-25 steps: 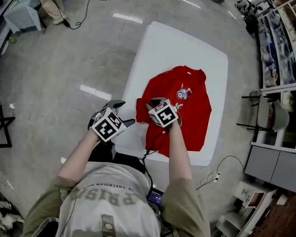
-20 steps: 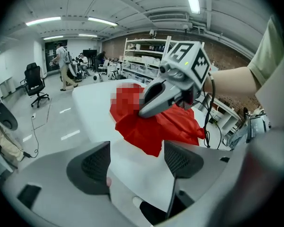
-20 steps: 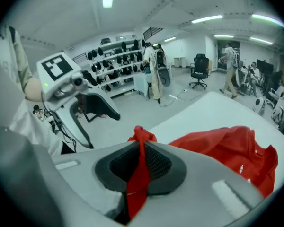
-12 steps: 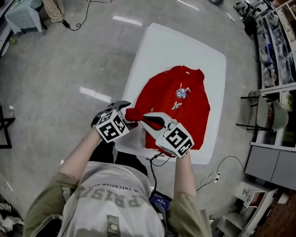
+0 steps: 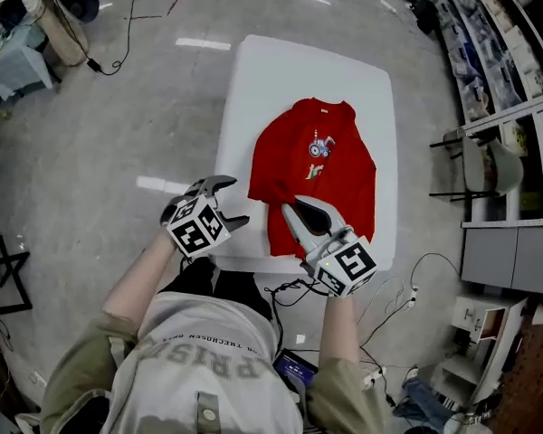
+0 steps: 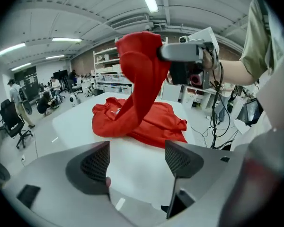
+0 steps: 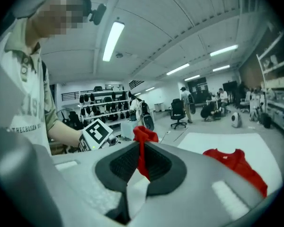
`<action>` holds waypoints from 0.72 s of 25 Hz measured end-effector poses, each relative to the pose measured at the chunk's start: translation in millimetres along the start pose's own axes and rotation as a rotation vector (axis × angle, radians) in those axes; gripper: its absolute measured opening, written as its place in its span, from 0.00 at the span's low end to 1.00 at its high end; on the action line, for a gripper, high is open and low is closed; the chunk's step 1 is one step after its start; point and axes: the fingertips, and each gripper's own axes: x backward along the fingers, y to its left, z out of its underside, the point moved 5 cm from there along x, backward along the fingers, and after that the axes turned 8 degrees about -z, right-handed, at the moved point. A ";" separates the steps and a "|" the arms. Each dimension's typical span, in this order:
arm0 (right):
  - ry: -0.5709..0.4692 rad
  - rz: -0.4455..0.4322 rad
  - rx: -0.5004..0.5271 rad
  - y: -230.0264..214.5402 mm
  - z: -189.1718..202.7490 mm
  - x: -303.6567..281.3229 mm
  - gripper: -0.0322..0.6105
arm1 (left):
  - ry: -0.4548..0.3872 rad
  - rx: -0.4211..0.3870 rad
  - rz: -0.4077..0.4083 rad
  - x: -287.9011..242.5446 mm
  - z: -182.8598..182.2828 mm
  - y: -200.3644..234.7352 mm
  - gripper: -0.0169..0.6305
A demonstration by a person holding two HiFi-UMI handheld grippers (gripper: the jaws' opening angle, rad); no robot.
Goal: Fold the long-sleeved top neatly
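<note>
**A:** Where's the top [image 5: 321, 174] from where you sit?

**B:** Spread on the white desk [image 5: 299, 70], ahead of both my tools, collar at the far end, printed front up. One near part is lifted. A strip of red cloth [image 6: 139, 79] rises from the bunched near edge to the tips of my right tool [image 5: 292, 211].

**A:** So the right one has it?

**B:** Yes. Its jaws have just been closing and pinch a thin tuck of the cloth between the pads, with a small tuft poking out past the tips. I can't tell whether it's a cuff or a hem corner.

**A:** And the left tool [image 5: 224, 202]?

**B:** It's to the left of the right one, over the desk's near edge and apart from the cloth. Its jaws have just drawn in a touch but stand wide, with nothing between them. The hanging strip is ahead of it and above.

**A:** How will the top handle?

**B:** It looks light and limp, with no stiffness. It drapes and bunches where it's lifted, so I judge a single pinch will drag the rest into wrinkles. It doesn't look fragile, and I doubt it slips in ribbed pads. I'd take a second hold with the left tool lower on the strip, or on the near edge just ahead of its jaws. That way the cloth is stretched between two points before I lay it over.
</note>
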 end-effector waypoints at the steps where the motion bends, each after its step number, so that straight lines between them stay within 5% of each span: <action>1: -0.007 0.009 0.038 2.9 -1.7 10.7 0.10 | -0.002 -0.007 0.006 -0.3 -1.5 -0.4 0.56; 10: 0.270 -0.065 0.211 -26.4 11.7 96.4 0.10 | -0.013 -0.035 0.025 -39.1 -41.3 -23.7 0.56; 18: 0.369 -0.268 0.247 -99.5 31.6 162.4 0.10 | 0.033 0.071 -0.103 -98.9 -99.4 -63.4 0.57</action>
